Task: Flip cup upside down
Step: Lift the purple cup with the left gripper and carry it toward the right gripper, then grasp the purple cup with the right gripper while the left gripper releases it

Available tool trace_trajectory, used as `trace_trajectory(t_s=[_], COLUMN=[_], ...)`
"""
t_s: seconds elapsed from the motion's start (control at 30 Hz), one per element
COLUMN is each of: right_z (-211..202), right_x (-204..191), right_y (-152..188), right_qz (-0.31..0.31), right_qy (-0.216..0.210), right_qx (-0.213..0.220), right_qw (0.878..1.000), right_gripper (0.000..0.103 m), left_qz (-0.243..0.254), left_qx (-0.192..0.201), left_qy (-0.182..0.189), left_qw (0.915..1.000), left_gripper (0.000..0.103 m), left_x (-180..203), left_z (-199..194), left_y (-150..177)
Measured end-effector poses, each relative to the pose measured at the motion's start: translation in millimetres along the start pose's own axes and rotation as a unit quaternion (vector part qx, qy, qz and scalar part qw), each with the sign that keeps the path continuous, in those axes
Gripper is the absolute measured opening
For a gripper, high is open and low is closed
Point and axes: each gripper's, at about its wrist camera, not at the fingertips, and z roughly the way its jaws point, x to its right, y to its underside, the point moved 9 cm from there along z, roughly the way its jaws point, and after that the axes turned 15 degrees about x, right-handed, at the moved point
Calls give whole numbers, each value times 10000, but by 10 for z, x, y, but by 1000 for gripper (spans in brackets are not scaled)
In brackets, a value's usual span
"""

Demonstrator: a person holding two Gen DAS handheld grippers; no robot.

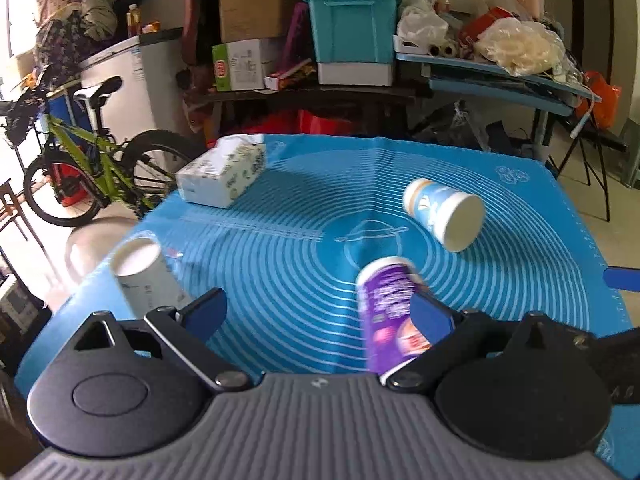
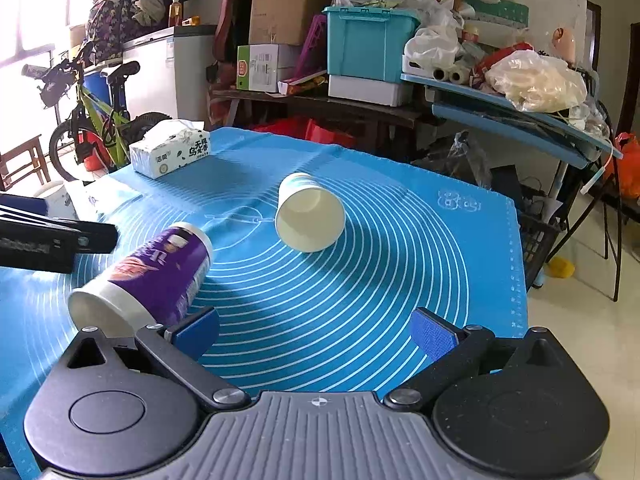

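A purple paper cup (image 1: 390,312) lies tilted on the blue mat (image 1: 280,240), touching the right finger of my left gripper (image 1: 320,312), which is open. It also shows in the right wrist view (image 2: 152,276), mouth toward the camera, beside the left finger of my open, empty right gripper (image 2: 316,330). A blue-and-white cup (image 1: 444,212) lies on its side at mid-mat, seen too in the right wrist view (image 2: 310,216). A white cup (image 1: 142,276) stands at the mat's left edge.
A tissue pack (image 1: 224,172) sits at the mat's far left corner, also in the right wrist view (image 2: 172,154). A green bicycle (image 1: 88,156) stands left of the table. Cluttered shelves with a teal bin (image 1: 352,28) are behind.
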Motion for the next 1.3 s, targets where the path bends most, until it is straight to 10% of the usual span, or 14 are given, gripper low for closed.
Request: trace_trajectory(t_s=[0.37,0.67,1.07,1.3], right_z=[-19,648,1288,1189], right_x=[-171,-617,-620,-543], right_y=[-349,-535,-149,-277], right_qz=[153,-41,-33,50], right_qy=[-278,-1061,-828,-866], right_qx=[33,-1347,-2906,-2237], right_qw=[9995,9852,9533,9708], right_gripper=[103,102,69,58], left_qz=[6,-3,-1,-33], left_qx=[-71,-311,-482,-453], left_qy=[-232,-185,17,-14], left_qw=[9997,9993,9988,9990], left_gripper=[97,97,97,97], left_x=[-399,-487,-408,-428], left_z=[-64,54,195,190], left_y=[111,362,530,515])
